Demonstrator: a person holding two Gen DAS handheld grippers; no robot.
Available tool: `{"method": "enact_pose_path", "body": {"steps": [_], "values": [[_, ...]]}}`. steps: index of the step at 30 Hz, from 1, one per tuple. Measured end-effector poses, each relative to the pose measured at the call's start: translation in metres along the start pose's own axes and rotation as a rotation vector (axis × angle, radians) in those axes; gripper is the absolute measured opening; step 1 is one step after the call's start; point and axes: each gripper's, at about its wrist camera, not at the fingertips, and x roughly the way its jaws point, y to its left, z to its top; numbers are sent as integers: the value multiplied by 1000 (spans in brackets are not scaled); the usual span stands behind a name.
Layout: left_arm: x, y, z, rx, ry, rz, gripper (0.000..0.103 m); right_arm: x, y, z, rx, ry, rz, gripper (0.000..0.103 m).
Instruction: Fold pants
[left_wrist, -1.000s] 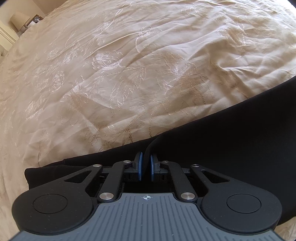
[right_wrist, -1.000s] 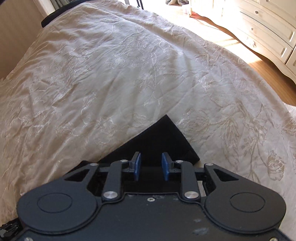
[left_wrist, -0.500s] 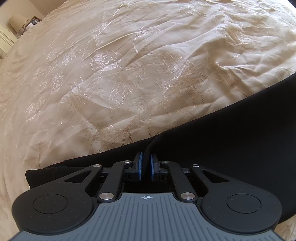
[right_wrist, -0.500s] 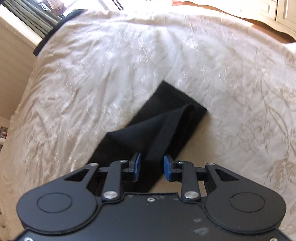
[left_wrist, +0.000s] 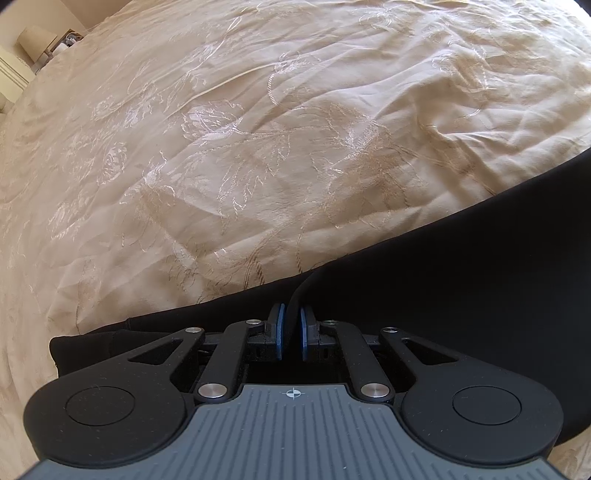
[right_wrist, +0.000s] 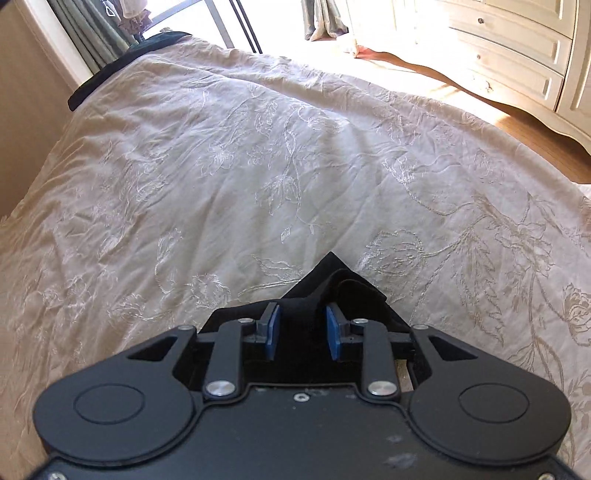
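Note:
The black pants (left_wrist: 461, 273) lie on a beige embroidered bedspread (left_wrist: 258, 129). In the left wrist view they stretch from the lower left to the right edge. My left gripper (left_wrist: 291, 334) is shut on a raised fold of the pants' upper edge. In the right wrist view a pointed end of the pants (right_wrist: 332, 280) sticks out ahead of my right gripper (right_wrist: 301, 334). Its blue pads stand apart with black cloth lying between them, not pinched.
The bedspread (right_wrist: 258, 166) fills most of both views. A white dresser (right_wrist: 517, 48) and wooden floor (right_wrist: 535, 125) lie beyond the bed's right side. A window with curtains (right_wrist: 103, 33) is at the far end. A lamp (left_wrist: 37, 44) stands far left.
My right gripper dropped back low over the pants' end after a raised, farther-back view half a second ago; its jaws stay apart. My left gripper has kept its hold and barely moved.

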Motion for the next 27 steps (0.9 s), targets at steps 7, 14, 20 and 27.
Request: {"method": "enact_pose_path", "body": {"steps": [7,14,20,27], "values": [[0,0,0,10,3,1,9,-7,1,-9,3,-64,-19,31],[1,1,0,1,4,-5,9,-11,8,11,2,-87,-44,31],[-24,15,4,-106,-35,-37,10,21,-10,-17,79,71,-80,31],[-92,-17,4,-37,-197,-182,11,31,-10,-16,112,89,-48,31]]}}
